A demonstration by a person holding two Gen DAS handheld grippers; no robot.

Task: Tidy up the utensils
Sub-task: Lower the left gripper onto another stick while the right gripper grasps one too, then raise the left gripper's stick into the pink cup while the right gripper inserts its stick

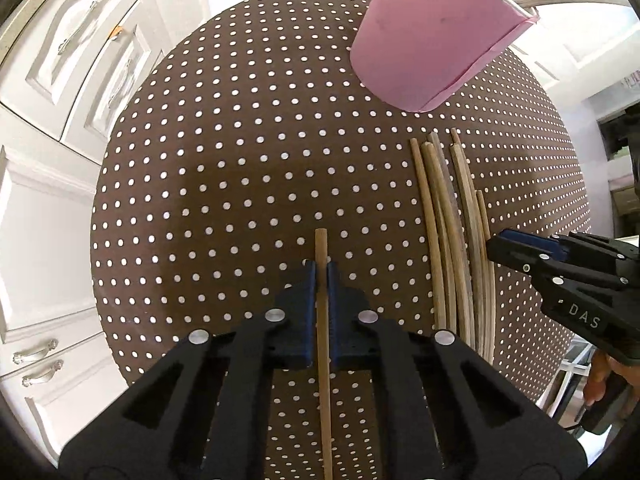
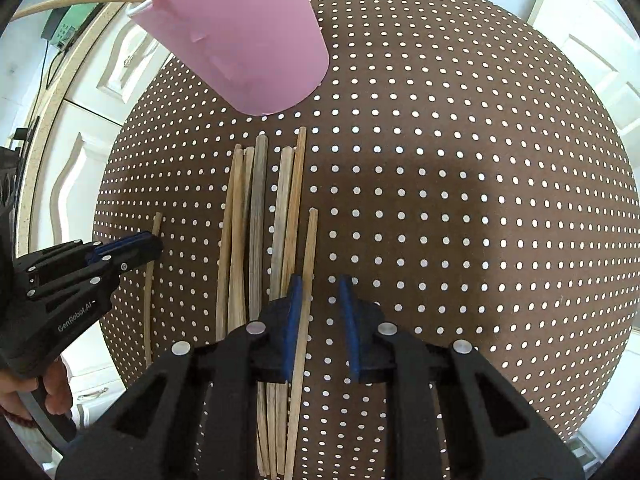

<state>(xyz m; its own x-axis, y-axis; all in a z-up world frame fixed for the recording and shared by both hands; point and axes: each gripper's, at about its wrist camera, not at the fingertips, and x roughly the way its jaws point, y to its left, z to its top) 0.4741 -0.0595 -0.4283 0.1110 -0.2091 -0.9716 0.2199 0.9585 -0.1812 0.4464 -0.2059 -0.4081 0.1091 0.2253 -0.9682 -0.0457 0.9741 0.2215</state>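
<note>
Blue-padded, the left gripper (image 1: 321, 270) is clamped on a single chopstick (image 1: 322, 320) lying apart from the rest. To its right, the chopstick bundle (image 2: 260, 232) rests flat on the brown dotted tablecloth (image 2: 460, 200). Over the bundle's right edge, the right gripper (image 2: 320, 284) points down with jaws narrowly apart; the outermost chopstick (image 2: 307, 280) lies between them against the left pad. Beyond stands a pink cup (image 2: 244, 40). Right of the bundle the cloth is bare; white cabinets (image 1: 60, 80) ring the table.

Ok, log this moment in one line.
left gripper: shut on chopstick | right gripper: open beside chopstick pile | pink cup: upright
</note>
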